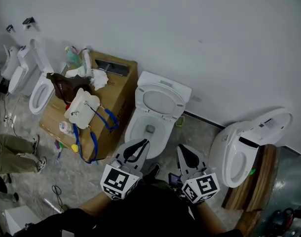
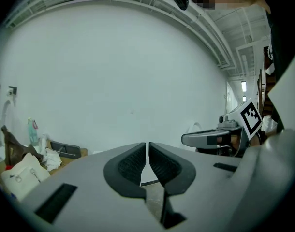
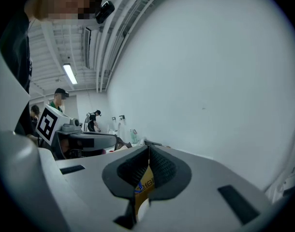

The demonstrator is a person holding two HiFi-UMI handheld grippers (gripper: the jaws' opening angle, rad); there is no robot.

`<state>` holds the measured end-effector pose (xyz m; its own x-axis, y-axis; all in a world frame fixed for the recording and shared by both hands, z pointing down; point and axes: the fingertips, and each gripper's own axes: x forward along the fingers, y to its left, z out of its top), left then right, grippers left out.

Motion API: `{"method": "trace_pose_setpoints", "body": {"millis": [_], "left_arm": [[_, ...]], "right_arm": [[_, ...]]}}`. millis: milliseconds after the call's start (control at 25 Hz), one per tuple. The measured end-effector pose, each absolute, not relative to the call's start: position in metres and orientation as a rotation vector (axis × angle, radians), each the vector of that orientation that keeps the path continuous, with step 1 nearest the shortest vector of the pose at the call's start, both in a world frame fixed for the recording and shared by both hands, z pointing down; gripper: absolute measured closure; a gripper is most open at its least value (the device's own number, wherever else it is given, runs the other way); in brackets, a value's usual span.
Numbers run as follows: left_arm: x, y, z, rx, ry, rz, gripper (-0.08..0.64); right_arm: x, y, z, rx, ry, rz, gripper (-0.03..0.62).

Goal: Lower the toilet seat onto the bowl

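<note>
Head view: the toilet seat is standing upright against its lid at the white wall, above the open bowl of the middle toilet. The left hand-held gripper is hovering at the bowl's near rim with its jaws clenched together and nothing in them. The right hand-held gripper is hanging just right of the bowl, over the floor, likewise clenched and empty. A cardboard box is sitting just beside the bowl's left side, carrying a white bag and a blue cord. A second toilet is standing to the right with its lid raised, and a third beyond the box. A person's legs are showing at the left edge.

Left gripper view: the two dark pads are meeting at their tips, holding nothing, with the bare wall ahead. The right hand-held gripper is showing at the right, the box's clutter at lower left.

Right gripper view: the pads are pressing together; a yellow strip with blue print is showing through the slit below them. The left hand-held gripper is lying at the left, with people standing far behind it.
</note>
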<state>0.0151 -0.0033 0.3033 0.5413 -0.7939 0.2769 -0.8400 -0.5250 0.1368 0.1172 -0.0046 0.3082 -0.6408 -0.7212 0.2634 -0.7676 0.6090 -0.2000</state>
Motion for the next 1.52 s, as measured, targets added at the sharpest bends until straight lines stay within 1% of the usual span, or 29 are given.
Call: {"method": "trace_pose_setpoints", "body": {"millis": [200,400,560,760,1000,1040,1160,1400,1440,1480,1520], "left_arm": [[-0.001,-0.045,0.308,2.550,-1.421,0.322,0.529],[-0.027,-0.092,0.317,2.602,-1.435,0.417,0.529],[-0.039,-0.140,0.330,2.659,-1.389,0.522,0.528],[-0.038,-0.193,0.352,2.700,-1.342,0.625,0.528],[-0.027,-0.247,0.405,2.713,-1.283,0.797,0.526],[-0.025,-0.255,0.414,2.720,-1.268,0.834,0.520],[-0.023,-0.278,0.440,2.725,-1.233,0.937,0.448],[-0.017,-0.321,0.480,2.763,-1.189,1.148,0.440],[-0.015,-0.325,0.488,2.772,-1.174,1.184,0.440],[-0.013,-0.329,0.495,2.779,-1.159,1.217,0.439],[-0.011,-0.332,0.502,2.784,-1.145,1.246,0.439]], "right_arm": [[0.121,-0.047,0.326,1.275,-2.625,0.438,0.568],[0.123,-0.098,0.344,1.342,-2.517,0.320,0.568],[0.120,-0.142,0.358,1.343,-2.443,0.291,0.568],[0.113,-0.192,0.385,1.304,-2.385,0.336,0.568],[0.105,-0.241,0.418,1.270,-2.296,0.279,0.566],[0.105,-0.248,0.425,1.268,-2.282,0.269,0.566],[0.102,-0.266,0.445,1.245,-2.246,0.253,0.566],[0.095,-0.301,0.480,1.181,-2.201,0.207,0.561],[0.095,-0.306,0.486,1.171,-2.192,0.199,0.557],[0.095,-0.309,0.493,1.159,-2.181,0.196,0.532],[0.095,-0.312,0.500,1.147,-2.170,0.200,0.482]]}}
